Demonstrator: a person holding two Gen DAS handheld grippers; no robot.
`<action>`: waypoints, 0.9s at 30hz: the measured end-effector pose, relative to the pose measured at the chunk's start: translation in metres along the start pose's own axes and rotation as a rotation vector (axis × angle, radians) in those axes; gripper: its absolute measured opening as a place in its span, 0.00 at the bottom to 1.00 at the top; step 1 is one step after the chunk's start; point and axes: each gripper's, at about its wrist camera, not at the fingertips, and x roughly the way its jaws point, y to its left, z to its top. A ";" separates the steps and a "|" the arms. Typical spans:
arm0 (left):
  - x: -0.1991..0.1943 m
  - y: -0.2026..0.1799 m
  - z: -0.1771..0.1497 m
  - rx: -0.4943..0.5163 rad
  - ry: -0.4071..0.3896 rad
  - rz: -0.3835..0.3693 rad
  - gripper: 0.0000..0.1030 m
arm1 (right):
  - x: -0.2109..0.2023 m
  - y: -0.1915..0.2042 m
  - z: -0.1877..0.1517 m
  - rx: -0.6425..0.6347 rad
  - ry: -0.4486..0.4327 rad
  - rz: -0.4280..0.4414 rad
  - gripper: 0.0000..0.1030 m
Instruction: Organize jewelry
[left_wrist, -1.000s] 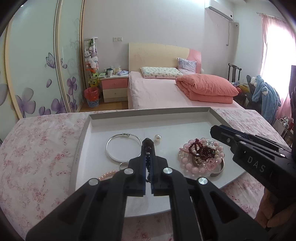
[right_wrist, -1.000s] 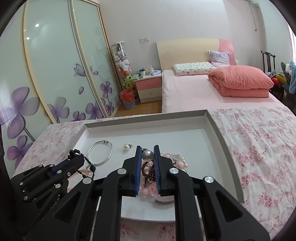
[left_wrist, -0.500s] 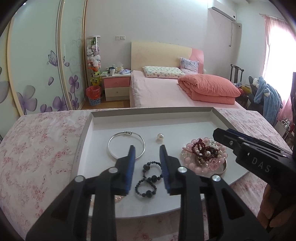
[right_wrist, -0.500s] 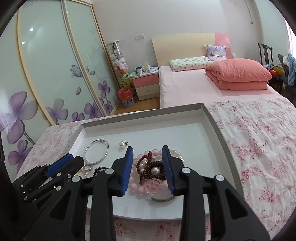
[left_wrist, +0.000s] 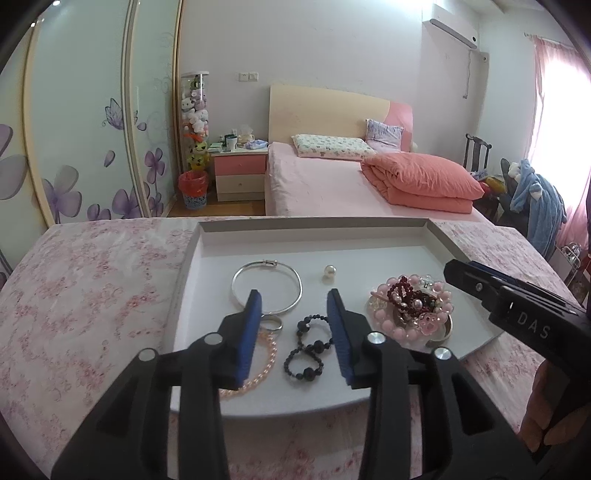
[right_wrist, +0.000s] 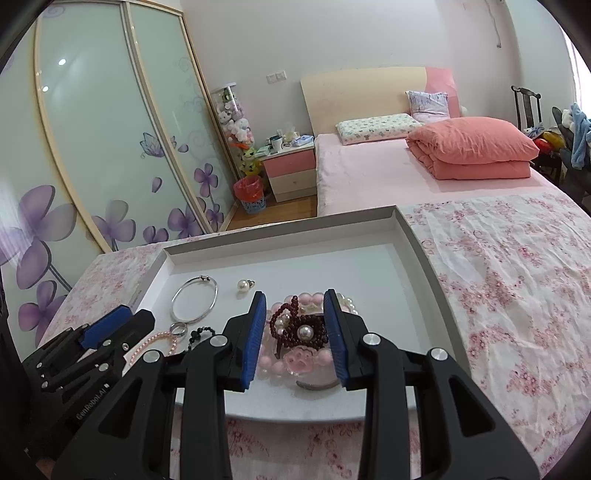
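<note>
A white tray (left_wrist: 314, 236) on the floral cloth holds the jewelry. My left gripper (left_wrist: 294, 295) hangs over its near left part, jaws opening. A black bead bracelet (left_wrist: 308, 347) lies loose on the tray floor between them, untouched by the pads. Beside it are a pink pearl strand (left_wrist: 264, 369), a silver ring (left_wrist: 273, 323), a silver bangle (left_wrist: 275, 263) and a single pearl (left_wrist: 328, 271). My right gripper (right_wrist: 295, 295) stands open over the tangled pile of pink and dark red bead bracelets (right_wrist: 299, 332), pads apart from it.
The tray wall (right_wrist: 421, 251) rises on the far and right sides. Floral tablecloth (right_wrist: 498, 295) spreads to the right and left of the tray. Beyond the table are a bed, a nightstand and sliding wardrobe doors. A hand shows under the right gripper in the left wrist view.
The left gripper let go of the black bead bracelet, which now lies on the tray, and its jaws spread wider. The right gripper's jaws opened above the bracelet pile.
</note>
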 end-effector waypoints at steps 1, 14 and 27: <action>-0.008 0.003 -0.001 -0.003 -0.010 0.001 0.42 | -0.004 0.000 -0.001 -0.002 -0.001 0.002 0.33; -0.097 0.025 -0.033 -0.026 -0.082 -0.005 0.79 | -0.086 0.019 -0.032 -0.067 -0.069 0.019 0.64; -0.151 0.022 -0.058 -0.010 -0.141 0.032 0.96 | -0.144 0.030 -0.064 -0.108 -0.180 -0.055 0.98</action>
